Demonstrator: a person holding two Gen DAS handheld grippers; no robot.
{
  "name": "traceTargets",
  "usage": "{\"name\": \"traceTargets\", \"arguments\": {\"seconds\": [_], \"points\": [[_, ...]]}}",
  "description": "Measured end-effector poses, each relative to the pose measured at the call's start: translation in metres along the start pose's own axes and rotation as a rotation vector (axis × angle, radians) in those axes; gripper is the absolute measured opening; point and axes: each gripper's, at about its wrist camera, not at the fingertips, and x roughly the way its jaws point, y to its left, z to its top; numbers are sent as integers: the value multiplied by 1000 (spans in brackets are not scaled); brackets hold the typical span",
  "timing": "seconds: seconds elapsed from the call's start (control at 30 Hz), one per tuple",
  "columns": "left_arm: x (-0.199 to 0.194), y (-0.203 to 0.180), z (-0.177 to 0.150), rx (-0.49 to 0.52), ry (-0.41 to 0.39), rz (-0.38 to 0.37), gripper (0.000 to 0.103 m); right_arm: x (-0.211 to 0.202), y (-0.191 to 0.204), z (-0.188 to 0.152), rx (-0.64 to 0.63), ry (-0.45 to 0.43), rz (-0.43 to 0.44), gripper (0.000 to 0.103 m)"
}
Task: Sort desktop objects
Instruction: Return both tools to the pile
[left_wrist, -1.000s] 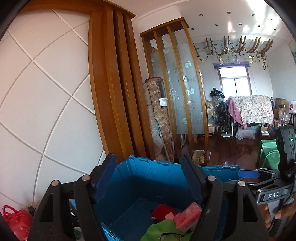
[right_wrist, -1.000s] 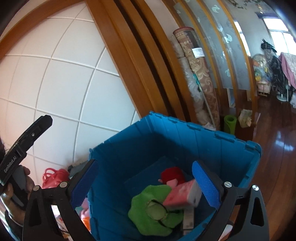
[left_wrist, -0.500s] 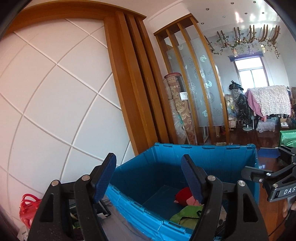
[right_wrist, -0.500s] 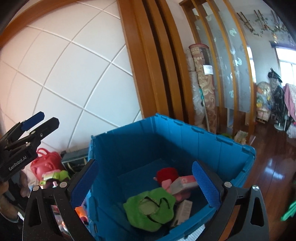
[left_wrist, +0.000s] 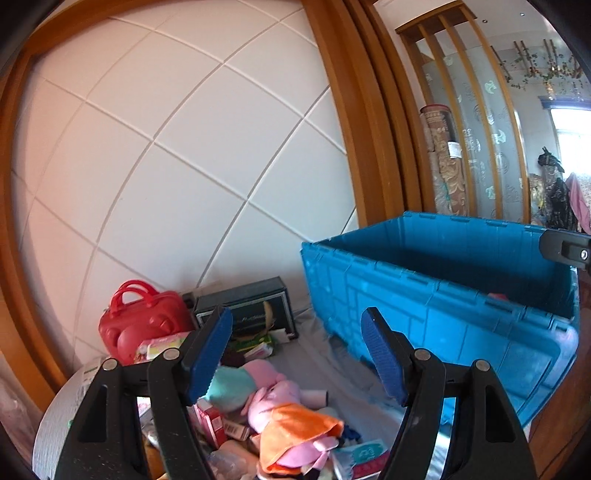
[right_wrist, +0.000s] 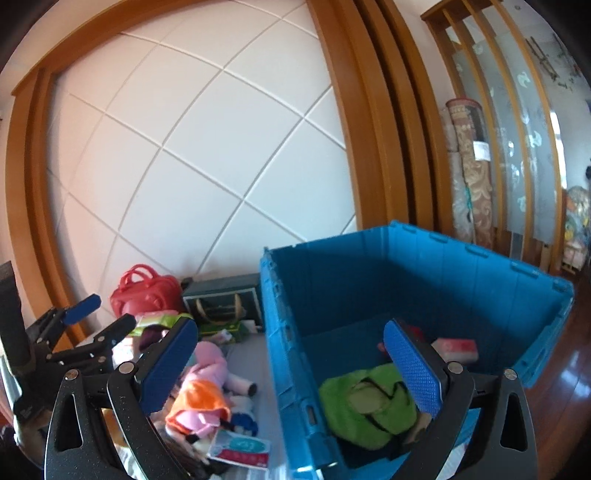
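Observation:
A blue plastic crate (left_wrist: 443, 295) (right_wrist: 461, 280) stands on a grey-covered table. Inside it lie a green soft toy (right_wrist: 369, 402), a pink box (right_wrist: 456, 347) and something red. Left of the crate is a pile of objects: a pink plush in an orange dress (left_wrist: 284, 417) (right_wrist: 201, 391), a red toy handbag (left_wrist: 142, 321) (right_wrist: 144, 291), a dark gift box (left_wrist: 247, 310) (right_wrist: 221, 299) and small packets. My left gripper (left_wrist: 295, 354) is open and empty above the pile; it also shows as the left gripper (right_wrist: 86, 321) in the right wrist view. My right gripper (right_wrist: 291, 365) is open and empty over the crate's left wall.
A white panelled wall with brown wooden frames rises right behind the table. A rolled carpet (right_wrist: 469, 166) leans by a frosted glass screen at the right. A grey tape roll (left_wrist: 62, 413) sits at the left edge. Dark wooden floor shows at the far right.
Both grippers have swung left and dipped, from above the crate's inside towards the pile of objects beside it. The red handbag, gift box and plush have come into view. Both stayed open.

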Motion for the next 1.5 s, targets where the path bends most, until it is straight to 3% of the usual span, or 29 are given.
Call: {"name": "traceTargets", "arguments": {"seconds": [0.4,0.53,0.67,0.83,1.17,1.5], "points": [[-37,137,-98,0,184,158,72,27,110,-63,-11,118,134,103],[-44,171,-124,7,219,145,72,52,152,-89,-54,224,151,103],[-39,194,-152,11,271,119,72,63,177,-116,-35,258,169,102],[-27,204,-181,-23,351,81,72,81,200,-140,-101,340,187,102],[-3,199,-238,-98,513,107,72,132,218,-175,-194,491,286,102],[-2,213,-247,-145,552,160,72,157,280,-203,-352,572,473,102]]}}
